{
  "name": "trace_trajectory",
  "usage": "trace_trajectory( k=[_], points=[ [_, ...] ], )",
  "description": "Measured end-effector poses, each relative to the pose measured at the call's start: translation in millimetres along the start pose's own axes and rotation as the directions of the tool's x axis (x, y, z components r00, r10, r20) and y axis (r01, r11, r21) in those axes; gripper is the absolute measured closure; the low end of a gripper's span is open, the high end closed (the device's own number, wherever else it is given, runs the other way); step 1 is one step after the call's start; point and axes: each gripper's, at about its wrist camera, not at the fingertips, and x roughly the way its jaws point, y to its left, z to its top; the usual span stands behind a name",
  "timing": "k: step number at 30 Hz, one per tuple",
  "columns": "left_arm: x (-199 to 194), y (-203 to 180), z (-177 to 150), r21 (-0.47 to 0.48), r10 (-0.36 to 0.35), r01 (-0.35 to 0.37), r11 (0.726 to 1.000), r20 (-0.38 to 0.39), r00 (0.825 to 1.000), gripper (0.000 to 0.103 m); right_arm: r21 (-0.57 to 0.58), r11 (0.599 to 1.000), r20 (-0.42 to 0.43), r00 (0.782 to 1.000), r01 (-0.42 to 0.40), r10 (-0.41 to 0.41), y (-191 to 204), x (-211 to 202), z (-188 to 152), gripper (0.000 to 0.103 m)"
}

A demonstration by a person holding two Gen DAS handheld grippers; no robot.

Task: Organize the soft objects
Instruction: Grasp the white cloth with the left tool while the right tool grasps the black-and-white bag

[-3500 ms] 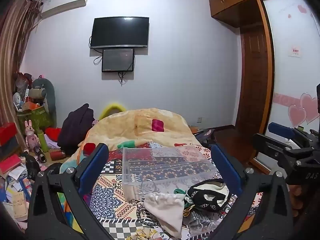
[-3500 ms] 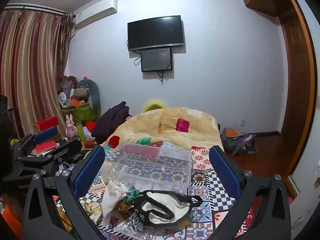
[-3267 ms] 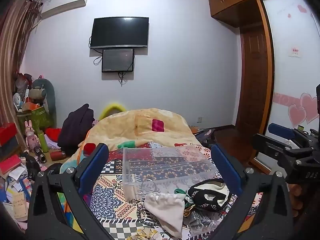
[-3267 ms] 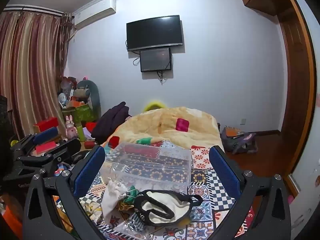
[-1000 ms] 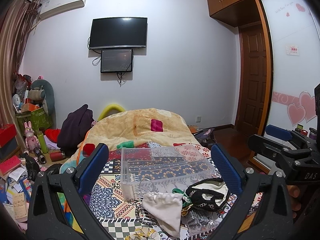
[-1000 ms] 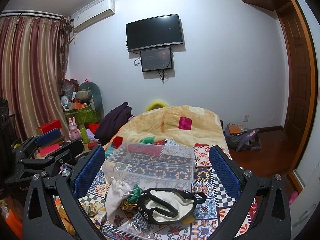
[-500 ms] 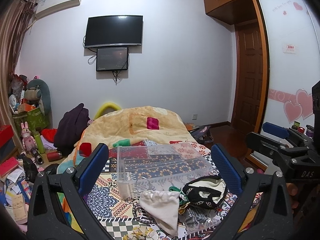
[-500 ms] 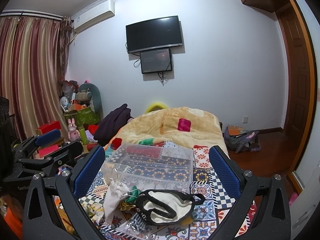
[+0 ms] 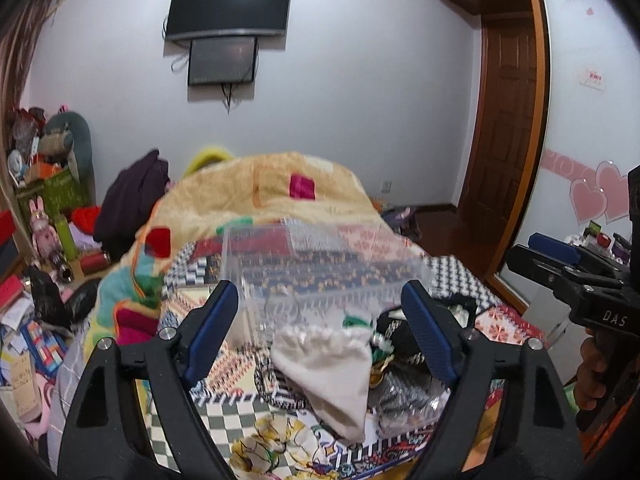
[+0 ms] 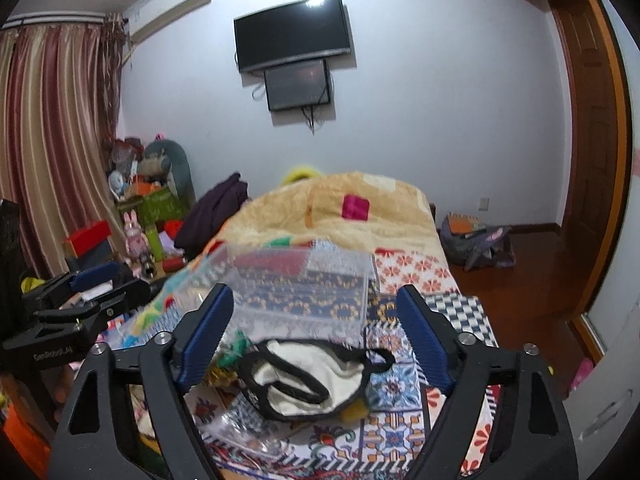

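Observation:
A clear plastic box stands on the patterned bedspread, also in the right wrist view. In front of it lie a white drawstring pouch, a black-trimmed cream fabric piece, a green bit and a clear plastic bag. My left gripper is open and empty, above the pouch. My right gripper is open and empty, above the cream fabric piece. Each gripper shows at the edge of the other's view.
A beige blanket covers the far bed. Clutter, toys and boxes fill the floor at left. A bag lies on the wooden floor at right. A wardrobe door with pink hearts stands at right.
Both grippers have moved forward and down toward the soft items. The jaws of both have narrowed but stay open. The items have not moved.

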Motion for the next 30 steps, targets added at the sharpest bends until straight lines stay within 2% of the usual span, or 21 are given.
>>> trace_trajectory(
  k=[7,14,17,22,23,26,30],
  points=[
    [26,-1,-30,-0.010,-0.043,0.042,0.999,-0.129,0.991,0.028,0.003,0.998,-0.136,0.989,-0.062,0.062,3,23,-25,0.037],
    [50,0,-54,-0.015,-0.078,0.076,0.997,-0.230,0.970,0.035,-0.027,0.990,-0.248,0.960,-0.142,0.131,24,47,-41,0.042],
    [58,1,-61,-0.025,-0.091,0.088,0.996,-0.261,0.961,0.043,-0.040,0.987,-0.296,0.945,-0.156,0.137,24,60,-50,0.046],
    [66,6,-64,-0.057,-0.129,0.117,0.991,-0.285,0.950,0.073,-0.003,0.983,-0.336,0.927,-0.182,0.170,20,69,-52,0.070],
    [65,6,-63,-0.058,-0.131,0.119,0.991,-0.285,0.950,0.075,0.002,0.982,-0.336,0.925,-0.190,0.179,19,67,-52,0.076],
    [60,6,-61,-0.056,-0.128,0.117,0.992,-0.277,0.952,0.090,-0.001,0.981,-0.322,0.928,-0.195,0.184,22,63,-51,0.084],
    [47,11,-55,-0.069,-0.133,0.120,0.990,-0.239,0.962,0.096,0.017,0.979,-0.288,0.936,-0.205,0.201,20,56,-47,0.088]
  ],
)
